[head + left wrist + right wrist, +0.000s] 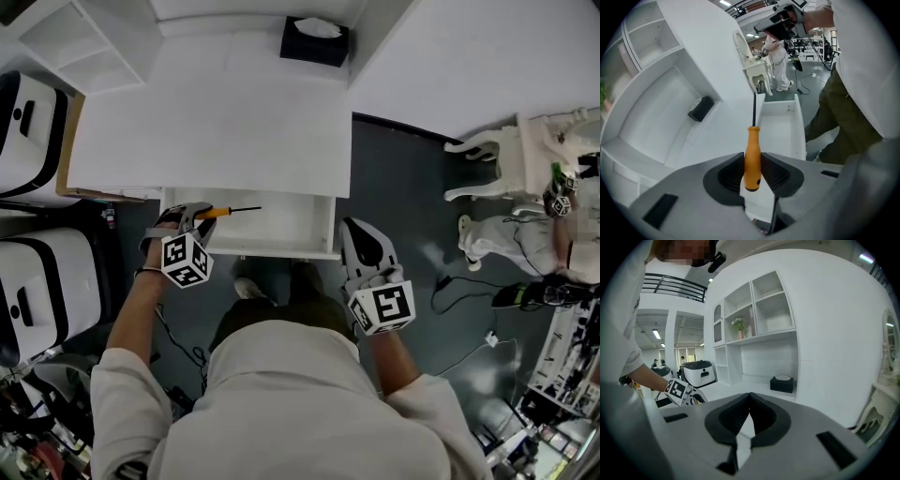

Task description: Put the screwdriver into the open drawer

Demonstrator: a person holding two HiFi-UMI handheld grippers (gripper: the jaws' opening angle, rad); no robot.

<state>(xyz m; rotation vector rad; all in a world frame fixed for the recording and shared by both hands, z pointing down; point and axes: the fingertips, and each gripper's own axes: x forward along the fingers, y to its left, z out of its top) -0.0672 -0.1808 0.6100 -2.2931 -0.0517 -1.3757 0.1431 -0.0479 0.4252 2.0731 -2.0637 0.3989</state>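
Observation:
A screwdriver with an orange handle and a thin black shaft is clamped by its handle in my left gripper. Its shaft points right, out over the open white drawer that juts from the front of the white desk. The left gripper hangs above the drawer's left end. My right gripper is shut with nothing in it and sits just off the drawer's right front corner.
A black tissue box stands at the desk's back edge. White shelves rise at the back left. Two white machines stand left of the desk. A white ornate chair and cables lie on the dark floor at right.

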